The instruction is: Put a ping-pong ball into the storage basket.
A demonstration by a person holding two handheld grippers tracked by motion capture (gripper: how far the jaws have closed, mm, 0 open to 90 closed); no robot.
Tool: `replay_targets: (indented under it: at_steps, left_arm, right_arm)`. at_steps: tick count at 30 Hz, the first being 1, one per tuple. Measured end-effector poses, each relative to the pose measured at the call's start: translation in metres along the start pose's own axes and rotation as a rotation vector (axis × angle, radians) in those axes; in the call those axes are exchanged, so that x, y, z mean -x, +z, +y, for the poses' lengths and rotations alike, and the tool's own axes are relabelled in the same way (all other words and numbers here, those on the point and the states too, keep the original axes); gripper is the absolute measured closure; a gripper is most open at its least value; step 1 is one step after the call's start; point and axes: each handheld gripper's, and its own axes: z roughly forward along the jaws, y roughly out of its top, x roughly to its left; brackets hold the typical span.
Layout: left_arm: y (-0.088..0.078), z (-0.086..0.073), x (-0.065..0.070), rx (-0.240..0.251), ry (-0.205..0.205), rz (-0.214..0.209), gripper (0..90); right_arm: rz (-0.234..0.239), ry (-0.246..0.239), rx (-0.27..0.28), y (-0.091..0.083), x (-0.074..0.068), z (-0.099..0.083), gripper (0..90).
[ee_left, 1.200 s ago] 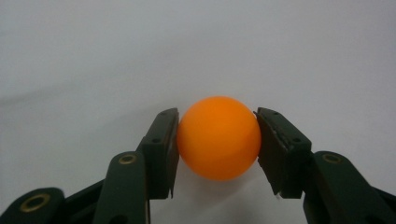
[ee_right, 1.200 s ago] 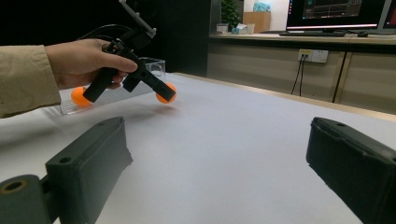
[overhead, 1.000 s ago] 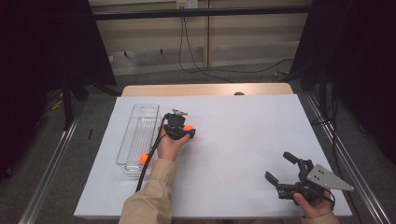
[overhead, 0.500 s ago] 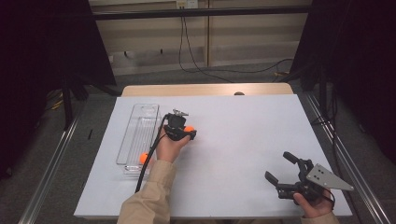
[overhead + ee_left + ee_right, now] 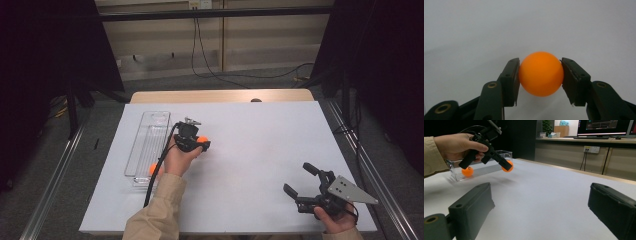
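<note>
An orange ball [image 5: 541,74] sits squeezed between both pads of my left gripper [image 5: 540,78]. In the high view, that left gripper [image 5: 199,144] hangs over the white table just right of a long clear tray [image 5: 145,134], with the ball [image 5: 203,141] at its tip. A second orange ball [image 5: 152,169] lies in the tray's near end. My right gripper [image 5: 298,178] rests near the table's front right corner, its jaws wide apart and nothing between them. From the right gripper view the held ball [image 5: 507,166] hangs a little above the table, beside the tray [image 5: 486,168].
White sheet [image 5: 260,135] covers the table, with a wooden edge [image 5: 220,96] at the back. Metal rails [image 5: 55,175] run along both sides. The left gripper's cable [image 5: 159,170] trails back along the sleeve. Desks and monitors [image 5: 604,126] stand beyond the table.
The left gripper has drifted slightly toward the near edge with the ball still in its jaws. The right gripper has stayed put.
</note>
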Motion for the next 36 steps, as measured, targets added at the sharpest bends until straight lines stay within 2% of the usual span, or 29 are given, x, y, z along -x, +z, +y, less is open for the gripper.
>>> replay_targets:
  at_steps: [6,8,9,15,16,24,32,36]
  left_arm:
    - [-0.003,-0.001,0.001,0.006,0.001,-0.008,50.9]
    - [-0.005,-0.001,0.001,0.002,0.015,-0.002,50.9]
    - [-0.005,-0.002,0.002,0.010,0.003,-0.009,50.9]
    - [-0.012,-0.005,-0.001,0.008,0.009,-0.010,50.9]
    - [-0.013,-0.005,-0.002,0.002,0.020,-0.010,50.9]
    - [-0.020,-0.010,-0.007,0.014,0.003,-0.010,50.9]
    - [-0.025,-0.013,-0.010,0.014,0.003,-0.021,50.9]
    - [-0.026,-0.014,-0.011,0.003,-0.001,-0.026,50.9]
  right_arm:
    - [0.002,0.001,0.000,0.000,0.000,0.000,4.8]
    - [0.001,0.001,0.001,0.000,0.000,0.000,4.8]
    - [0.001,0.001,0.000,0.000,0.000,0.000,4.8]
    - [0.000,0.001,0.001,0.000,0.000,0.000,4.8]
    - [-0.002,0.001,0.002,0.000,0.000,0.000,4.8]
    - [0.000,0.000,0.000,0.000,0.000,0.000,4.8]
    - [-0.003,-0.001,-0.001,0.000,0.001,0.000,4.8]
    - [-0.001,-0.003,-0.003,0.000,0.000,0.000,4.8]
